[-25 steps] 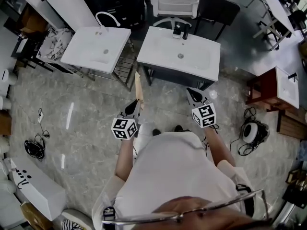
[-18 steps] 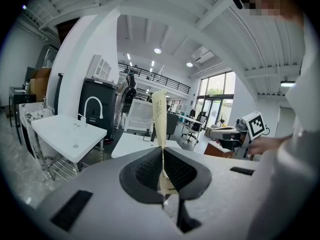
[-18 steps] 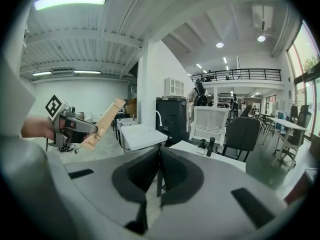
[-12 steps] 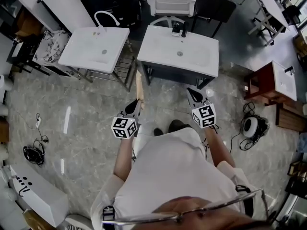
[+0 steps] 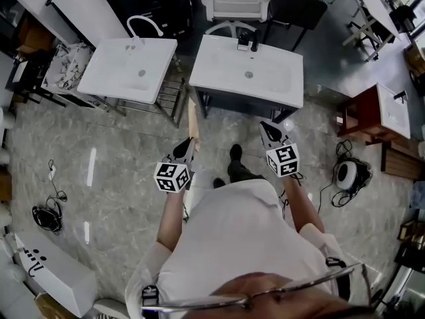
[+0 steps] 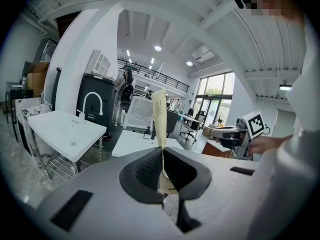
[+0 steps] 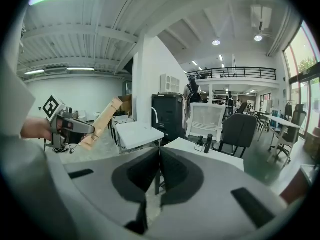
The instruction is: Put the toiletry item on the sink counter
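Toiletry box [image 5: 192, 118], long and slim, is clamped by its lower end between the fingers [image 6: 145, 170] of the left gripper [image 5: 190, 143]. Its long axis points forward at the sink tabletop [image 5: 212, 70], which lies ahead and slightly right. The right gripper [image 5: 266, 128], level with the left one, is pressed closed on nothing, so placing falls to the left

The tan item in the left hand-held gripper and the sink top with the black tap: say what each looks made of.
Tan item: probably paperboard packaging; it looks matte, thin and flat, with small print. Sink top: smooth white, with a basin moulded in one piece, so likely ceramic or cast resin; the look does not settle which.
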`<act>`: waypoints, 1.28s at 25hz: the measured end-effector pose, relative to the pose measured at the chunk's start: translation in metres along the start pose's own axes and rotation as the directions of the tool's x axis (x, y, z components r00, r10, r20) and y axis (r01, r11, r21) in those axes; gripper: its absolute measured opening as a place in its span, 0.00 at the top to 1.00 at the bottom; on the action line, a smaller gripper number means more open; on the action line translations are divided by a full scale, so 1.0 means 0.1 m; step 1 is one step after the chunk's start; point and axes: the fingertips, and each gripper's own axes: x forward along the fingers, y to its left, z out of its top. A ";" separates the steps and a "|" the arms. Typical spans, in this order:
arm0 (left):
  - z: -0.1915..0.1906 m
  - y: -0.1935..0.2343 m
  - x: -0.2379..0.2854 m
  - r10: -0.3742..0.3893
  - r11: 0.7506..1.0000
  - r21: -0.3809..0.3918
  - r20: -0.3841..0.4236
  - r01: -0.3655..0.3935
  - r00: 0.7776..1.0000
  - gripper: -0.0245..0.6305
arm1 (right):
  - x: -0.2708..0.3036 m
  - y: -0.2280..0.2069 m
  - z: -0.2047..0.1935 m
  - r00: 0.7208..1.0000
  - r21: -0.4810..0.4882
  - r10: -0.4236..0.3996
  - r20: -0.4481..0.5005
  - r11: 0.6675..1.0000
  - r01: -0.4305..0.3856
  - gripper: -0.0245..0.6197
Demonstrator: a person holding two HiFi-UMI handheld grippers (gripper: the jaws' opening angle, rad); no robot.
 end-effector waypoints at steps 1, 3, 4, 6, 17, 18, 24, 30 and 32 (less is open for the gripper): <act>0.00 0.03 0.03 0.002 1.000 -0.001 -0.002 -0.002 1.000 0.95 | 0.05 -0.02 0.01 1.000 0.000 0.002 -0.001 1.000 -0.002 0.95; 0.03 0.07 0.10 0.006 1.000 -0.004 -0.004 -0.006 1.000 0.95 | 0.15 -0.07 0.02 1.000 0.003 0.006 -0.002 1.000 -0.006 0.95; 0.04 0.10 0.14 0.007 1.000 -0.005 -0.006 -0.007 1.000 0.95 | 0.20 -0.10 0.04 1.000 0.005 0.007 -0.002 1.000 -0.007 0.95; 0.08 0.16 0.24 0.009 1.000 -0.004 -0.010 -0.009 1.000 0.95 | 0.33 -0.17 0.08 1.000 0.013 0.009 0.003 1.000 -0.009 0.95; 0.42 0.47 0.86 0.023 1.000 0.001 -0.032 -0.023 0.999 0.95 | 1.04 -0.54 0.25 0.999 0.032 0.048 -0.022 0.998 -0.047 0.95; 0.45 0.50 0.92 0.025 1.000 0.001 -0.034 -0.025 0.999 0.95 | 1.10 -0.57 0.26 0.998 0.032 0.054 -0.025 0.998 -0.053 0.95; 0.59 0.59 1.26 0.043 0.999 -0.003 -0.053 -0.044 0.998 0.95 | 1.46 -0.83 0.35 0.995 0.039 0.090 -0.040 0.995 -0.088 0.95; 0.67 0.67 1.63 0.077 0.997 -0.022 -0.070 -0.078 0.995 0.95 | 1.80 -1.10 0.36 0.988 0.044 0.141 -0.059 0.989 -0.139 0.95; 0.70 0.70 1.77 0.088 0.996 -0.025 -0.074 -0.090 0.993 0.95 | 1.91 -1.20 0.34 0.985 0.043 0.159 -0.067 0.987 -0.156 0.95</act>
